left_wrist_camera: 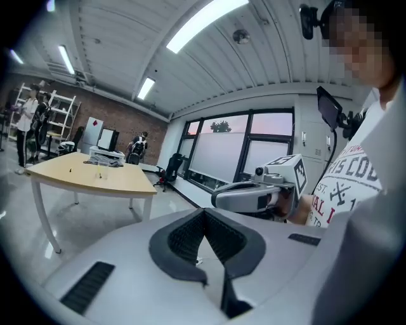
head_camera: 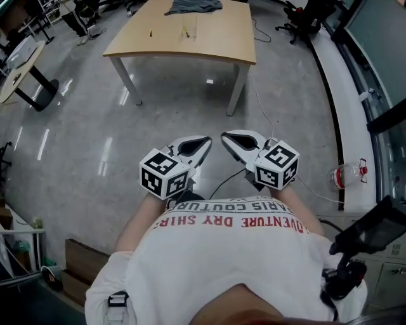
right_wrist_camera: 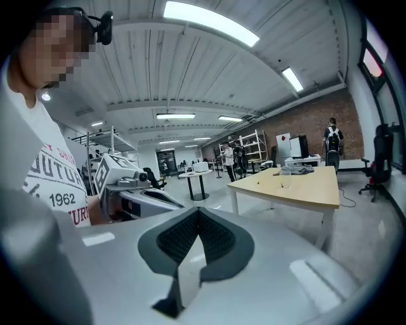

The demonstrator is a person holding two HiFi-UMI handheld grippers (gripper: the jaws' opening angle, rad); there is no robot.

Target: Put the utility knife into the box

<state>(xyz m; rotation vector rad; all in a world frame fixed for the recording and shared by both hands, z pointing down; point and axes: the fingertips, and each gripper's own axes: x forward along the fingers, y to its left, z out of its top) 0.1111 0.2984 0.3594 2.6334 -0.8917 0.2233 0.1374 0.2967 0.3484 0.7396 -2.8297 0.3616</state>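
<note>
A wooden table (head_camera: 216, 39) stands far ahead across the floor. On it lie a small yellow item (head_camera: 151, 32), too small to tell as the knife, a small clear object (head_camera: 186, 30) and a grey cloth (head_camera: 193, 6). Both grippers are held close to the person's chest, well short of the table. My left gripper (head_camera: 207, 140) is shut, nothing between its dark pads (left_wrist_camera: 184, 238). My right gripper (head_camera: 223, 136) is shut and empty too, pads (right_wrist_camera: 219, 238) pressed together. Their tips point toward each other with a small gap between them. Each shows in the other's view: right gripper (left_wrist_camera: 254, 194), left gripper (right_wrist_camera: 136, 193).
A plastic bottle with a red cap (head_camera: 347, 173) lies on the ledge at the right. A cable (head_camera: 263, 111) runs over the floor from the table. A round table (head_camera: 16, 63) stands at the left, office chairs (head_camera: 304, 19) at the back right, people and shelves (right_wrist_camera: 244, 152) beyond.
</note>
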